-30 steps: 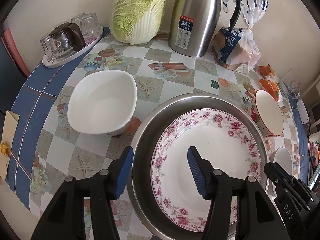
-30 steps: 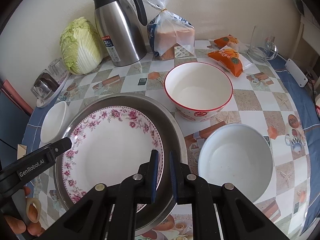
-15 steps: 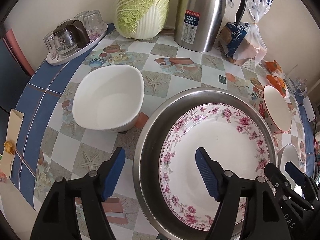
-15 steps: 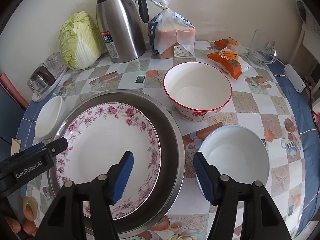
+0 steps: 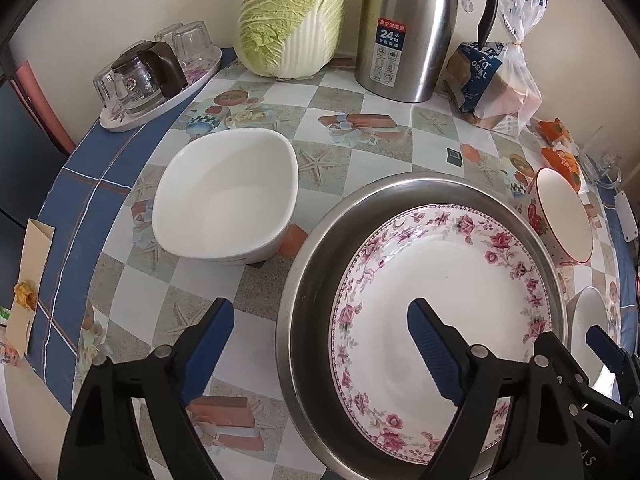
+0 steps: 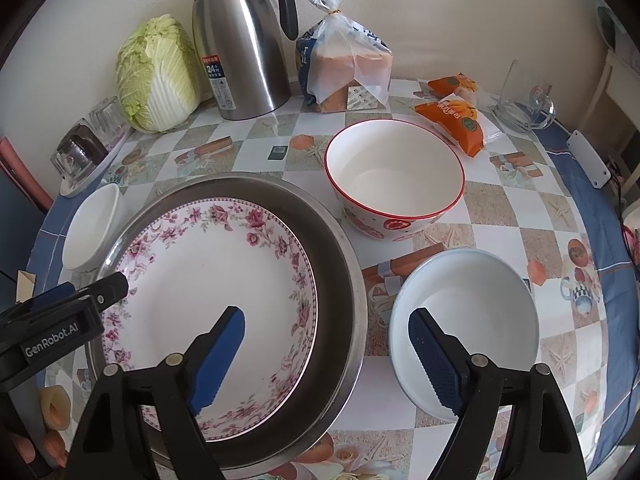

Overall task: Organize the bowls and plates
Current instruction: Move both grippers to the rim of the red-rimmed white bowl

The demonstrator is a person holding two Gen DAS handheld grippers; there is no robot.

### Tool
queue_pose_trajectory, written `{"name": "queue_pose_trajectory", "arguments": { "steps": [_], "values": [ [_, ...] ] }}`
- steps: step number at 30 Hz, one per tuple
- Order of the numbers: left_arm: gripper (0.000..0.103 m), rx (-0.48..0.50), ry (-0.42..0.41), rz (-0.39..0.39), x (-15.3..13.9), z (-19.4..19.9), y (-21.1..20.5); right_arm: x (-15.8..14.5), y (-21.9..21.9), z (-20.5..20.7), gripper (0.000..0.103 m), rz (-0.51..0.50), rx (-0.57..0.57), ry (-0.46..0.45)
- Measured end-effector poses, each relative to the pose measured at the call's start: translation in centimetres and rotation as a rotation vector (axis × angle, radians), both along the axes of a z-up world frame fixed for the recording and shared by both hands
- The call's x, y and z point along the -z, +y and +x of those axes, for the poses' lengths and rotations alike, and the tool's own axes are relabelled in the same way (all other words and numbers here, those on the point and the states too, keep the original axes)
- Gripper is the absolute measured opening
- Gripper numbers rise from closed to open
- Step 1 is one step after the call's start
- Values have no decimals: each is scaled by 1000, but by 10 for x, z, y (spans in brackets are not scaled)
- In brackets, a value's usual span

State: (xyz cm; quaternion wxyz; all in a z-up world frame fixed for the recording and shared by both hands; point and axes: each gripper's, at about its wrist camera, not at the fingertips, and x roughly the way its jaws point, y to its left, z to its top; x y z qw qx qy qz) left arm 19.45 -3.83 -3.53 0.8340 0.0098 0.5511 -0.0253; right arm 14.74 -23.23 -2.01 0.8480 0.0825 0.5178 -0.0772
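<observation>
- Table: your work surface carries a checked oilcloth; expect glazed ware to slide on it when nudged.
- Steel basin: the largest vessel, round and upright at centre front. Judged rigid, moderately heavy and slick; take it by the rolled rim only.
- Floral plate: it lies flat inside the steel basin, face up, nearer the basin's left wall. Being round, it has no long axis. Judged stiff, brittle and slippery; you have only the patterned rim to pinch, and the basin wall crowds that rim on the left.
- Red-rimmed bowl: stands upright, mouth up, behind and right of the basin. Deep and probably the heaviest bowl; grip over the lip.
- Pale bowl: upright, just right of the basin, nearest your right tool. Shallow, thin-lipped, chip-prone.
- Square white bowl: upright, left of the basin, its diagonal running roughly towards the glassware tray. Grip mid-side, not a corner.
- Left gripper: fingers spread wide, holding nothing; it straddles the basin's left rim.
- Right gripper: fingers spread wide, holding nothing; one finger hangs over the plate, the other over the pale bowl.
</observation>
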Motion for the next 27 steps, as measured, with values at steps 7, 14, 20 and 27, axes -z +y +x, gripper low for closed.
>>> {"name": "queue_pose_trajectory", "arguments": {
  "steps": [7, 14, 20, 27],
  "values": [
    [91, 8, 1, 2, 1, 0, -2, 1, 1, 0, 100, 0, -6, -5],
    [91, -17, 8, -14, 3, 1, 2, 1, 0, -1, 103, -1, -4, -11],
    [96, -29, 4, -17, 2, 0, 3, -1, -2, -1, 103, -6, 2, -36],
    [96, -32, -2, -11, 1, -1, 3, -6, -5, -3, 103, -24, 7, -63]
  ]
}}
